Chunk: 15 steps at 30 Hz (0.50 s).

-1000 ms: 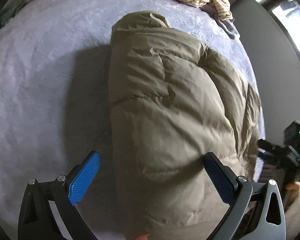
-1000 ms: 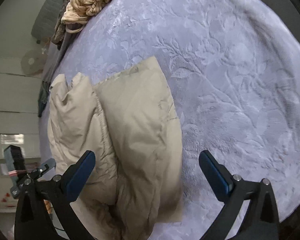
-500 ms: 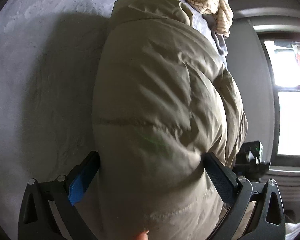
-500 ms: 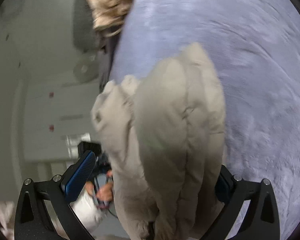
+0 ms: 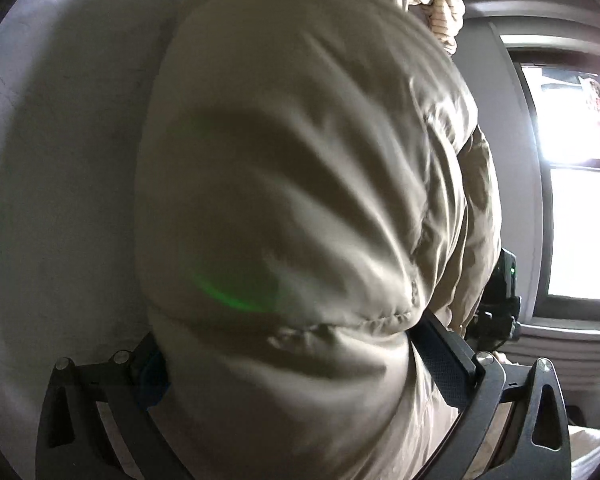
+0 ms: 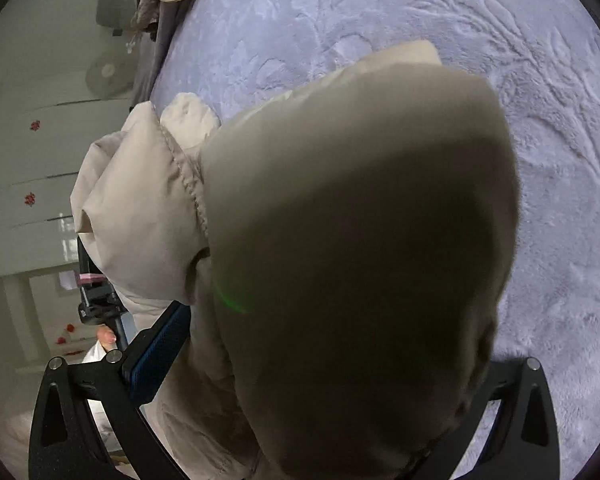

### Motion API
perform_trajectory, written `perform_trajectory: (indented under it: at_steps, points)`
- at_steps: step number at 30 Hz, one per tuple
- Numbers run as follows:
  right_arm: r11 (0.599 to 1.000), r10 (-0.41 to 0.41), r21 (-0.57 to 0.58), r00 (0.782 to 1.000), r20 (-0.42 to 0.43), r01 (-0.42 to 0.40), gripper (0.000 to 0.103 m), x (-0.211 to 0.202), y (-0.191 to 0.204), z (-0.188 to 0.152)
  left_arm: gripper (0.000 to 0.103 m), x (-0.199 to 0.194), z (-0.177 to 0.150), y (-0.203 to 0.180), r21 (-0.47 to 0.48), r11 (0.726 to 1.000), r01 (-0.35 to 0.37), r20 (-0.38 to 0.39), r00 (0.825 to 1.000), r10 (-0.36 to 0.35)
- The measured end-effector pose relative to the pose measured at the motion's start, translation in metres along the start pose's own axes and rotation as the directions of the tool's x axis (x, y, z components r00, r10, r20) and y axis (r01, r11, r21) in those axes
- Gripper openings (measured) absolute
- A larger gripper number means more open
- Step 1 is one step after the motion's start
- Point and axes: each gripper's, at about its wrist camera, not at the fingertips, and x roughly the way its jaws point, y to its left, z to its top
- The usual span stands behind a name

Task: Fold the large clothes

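left tongs (image 5: 292,364): closed in on the jacket's bulk; padding bulges between both fingers, the blue pad on the left side mostly buried under fabric, the right finger (image 5: 444,354) pressed against the jacket's side
right tongs (image 6: 320,364): jacket fills the gap; blue left pad (image 6: 158,356) touches the fabric, the right finger is hidden behind the padding, so actual clamping cannot be told
jacket (image 5: 300,168): olive-tan puffer, bunched and folded, sits between and ahead of the left tongs, fills most of that view; blurred
jacket, right view (image 6: 360,240): thick folded lobe straight ahead of the right tongs, a lighter stitched section off to their left
bed cover (image 6: 460,20): lavender plush with embossed leaf pattern, beyond and right of the right tongs; in the left view it lies left of the jacket, in shadow
striped garment (image 5: 440,4): cream, crumpled, far ahead of the left tongs past the jacket's top
window (image 5: 580,184): bright, to the right of the left tongs
other tool, seen from left view (image 5: 500,300): dark body with small green light, just right of the jacket
hand (image 6: 108,336): fingertips visible left of the right tongs, on a black handle
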Motion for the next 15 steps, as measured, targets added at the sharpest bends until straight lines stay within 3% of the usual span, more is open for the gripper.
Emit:
perform_trajectory:
  at_steps: [4, 7, 10, 11, 12, 15]
  points:
    - [0.999, 0.015, 0.042, 1.0, 0.008, -0.015, 0.103, 0.002, -0.004, 0.004, 0.103, 0.003, -0.001, -0.008, -0.001, 0.999, -0.042, 0.014, 0.999, 0.042]
    - [0.997, 0.031, 0.066, 1.0, 0.001, -0.031, 0.099, 0.001, -0.005, 0.003, 0.095, 0.001, -0.003, -0.026, 0.038, 0.996, -0.078, 0.036, 0.996, 0.077]
    - [0.994, 0.08, 0.07, 0.997, 0.018, -0.082, 0.06, -0.005, 0.002, 0.001, 0.083, -0.001, -0.004, -0.041, 0.074, 0.993, -0.09, 0.058, 0.995, 0.086]
    - [0.992, 0.106, 0.072, 0.994, 0.033, -0.108, 0.041, -0.008, 0.009, -0.003, 0.079, -0.005, -0.005, -0.045, 0.08, 0.993, -0.088, 0.063, 0.995, 0.083]
    - [0.992, 0.11, 0.064, 0.993, 0.044, -0.113, 0.033, -0.011, 0.013, -0.006, 0.077, -0.007, -0.004, -0.048, 0.085, 0.993, -0.08, 0.065, 0.995, 0.075]
    - [0.992, 0.125, 0.014, 0.99, 0.071, -0.126, 0.029, -0.016, 0.039, -0.007, 0.071, -0.022, 0.001, -0.059, 0.115, 0.993, -0.033, 0.074, 0.997, 0.024]
